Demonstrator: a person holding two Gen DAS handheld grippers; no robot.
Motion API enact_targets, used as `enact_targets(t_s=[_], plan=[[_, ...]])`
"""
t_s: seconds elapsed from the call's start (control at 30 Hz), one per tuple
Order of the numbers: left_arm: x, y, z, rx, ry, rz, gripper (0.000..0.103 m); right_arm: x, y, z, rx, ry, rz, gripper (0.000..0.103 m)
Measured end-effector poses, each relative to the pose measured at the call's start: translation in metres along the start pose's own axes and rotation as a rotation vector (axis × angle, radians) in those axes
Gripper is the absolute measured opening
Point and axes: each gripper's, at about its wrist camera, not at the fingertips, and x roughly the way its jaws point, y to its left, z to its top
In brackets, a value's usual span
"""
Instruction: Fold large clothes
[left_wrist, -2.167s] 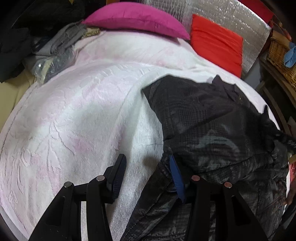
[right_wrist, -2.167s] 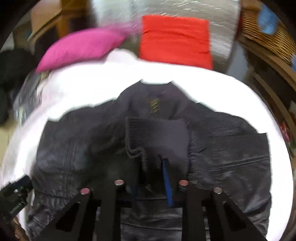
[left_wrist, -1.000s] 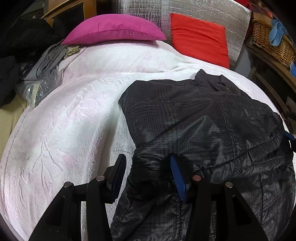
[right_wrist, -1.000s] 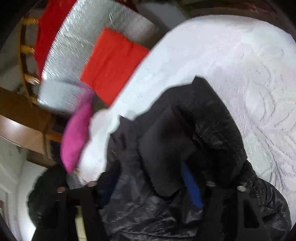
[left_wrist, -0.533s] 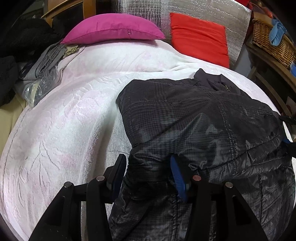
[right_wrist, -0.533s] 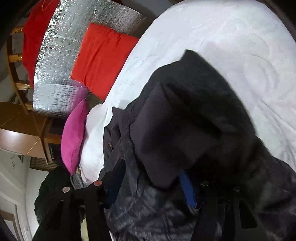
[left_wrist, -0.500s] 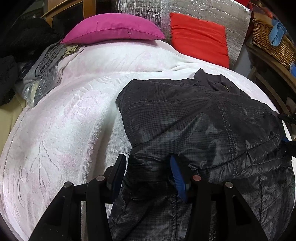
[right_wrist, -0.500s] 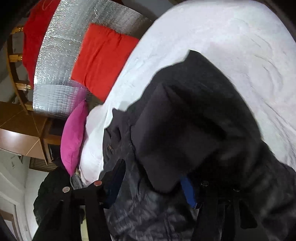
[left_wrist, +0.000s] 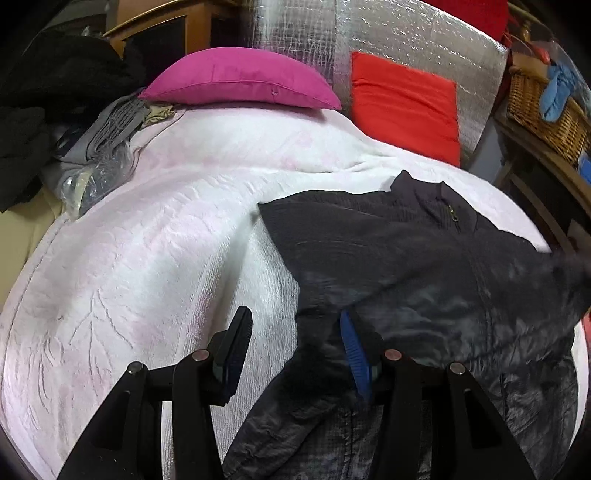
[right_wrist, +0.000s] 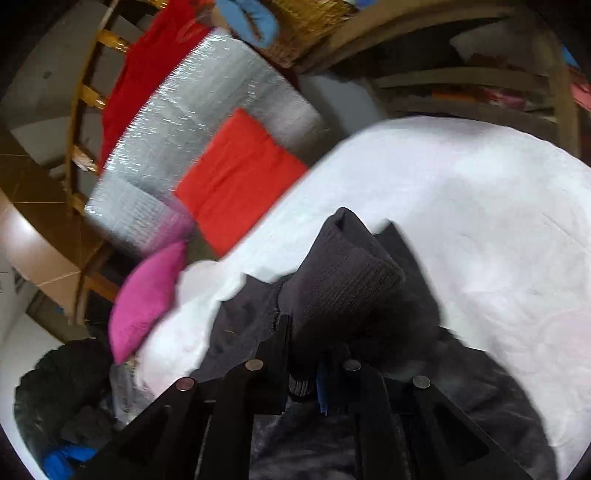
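A black quilted jacket (left_wrist: 424, 266) lies on a white bedspread (left_wrist: 147, 258), collar toward the far right. My left gripper (left_wrist: 295, 343) is open; its blue right finger (left_wrist: 352, 350) is tucked under the jacket's left edge and its black left finger (left_wrist: 236, 343) rests on the bedspread. In the right wrist view my right gripper (right_wrist: 304, 365) is shut on the jacket's ribbed knit cuff (right_wrist: 340, 280) and holds the sleeve up over the jacket body (right_wrist: 243, 325).
A magenta pillow (left_wrist: 240, 79) and a red cushion (left_wrist: 402, 103) lean on a silver foil panel (left_wrist: 406, 40) at the bed's head. Grey clothes and a plastic bag (left_wrist: 96, 155) lie at the left edge. A wicker basket (left_wrist: 539, 107) stands on a shelf at right.
My right gripper has closed tighter on the cuff and lifted the sleeve, swinging it over the jacket. The left gripper has pulled back slightly and stays open at the jacket's left edge.
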Motion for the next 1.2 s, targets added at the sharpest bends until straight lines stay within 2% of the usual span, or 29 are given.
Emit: enact_targets(t_s=[0.07,0.13,0.23,0.3,0.37,0.53,0.63,0.73,0.77,0.87,0.93,1.0,1.07,1.1,1.2], plan=[[0.005,-0.003,-0.002,0.011,0.025,0.003,0.050,0.018,-0.023,-0.005,0.054,0.089,-0.023,0.012],[0.013,-0.008,-0.004,0.038,0.055,0.019,0.050,0.041,-0.046,-0.015,0.120,0.217,-0.042,0.012],[0.018,-0.010,-0.005,0.058,0.077,0.034,0.051,0.036,-0.059,-0.014,0.197,0.275,0.025,0.014],[0.018,-0.008,-0.004,0.047,0.083,0.022,0.051,0.029,-0.061,-0.007,0.205,0.334,0.042,0.015],[0.017,-0.007,-0.003,0.043,0.085,0.018,0.051,0.016,-0.058,-0.001,0.179,0.354,0.052,0.017],[0.009,-0.013,-0.003,0.083,0.041,0.049,0.051,-0.009,-0.027,0.007,0.019,0.271,0.001,0.017],[0.012,-0.018,-0.006,0.114,0.050,0.062,0.051,-0.008,-0.023,0.009,-0.012,0.220,-0.029,0.019],[0.017,-0.017,-0.006,0.117,0.071,0.063,0.051,0.019,-0.037,0.008,0.001,0.317,-0.124,0.019],[0.018,-0.017,-0.006,0.113,0.074,0.060,0.051,0.023,-0.044,0.009,0.031,0.333,-0.110,0.019],[0.020,-0.016,-0.005,0.107,0.080,0.057,0.052,0.016,-0.082,0.013,0.202,0.322,0.035,0.020],[0.019,-0.017,-0.006,0.113,0.077,0.065,0.052,0.007,-0.097,0.019,0.257,0.280,0.088,0.020],[0.017,-0.018,-0.006,0.114,0.064,0.079,0.052,-0.010,-0.110,0.027,0.306,0.186,0.118,0.021],[0.011,-0.019,-0.004,0.103,0.032,0.087,0.052,-0.035,-0.107,0.034,0.256,0.032,0.114,0.023],[0.007,-0.019,-0.002,0.097,0.010,0.096,0.052,-0.040,-0.095,0.035,0.187,-0.007,0.116,0.023],[-0.008,-0.024,0.001,0.098,-0.077,0.126,0.052,-0.035,-0.050,0.031,-0.009,-0.002,0.099,0.023]])
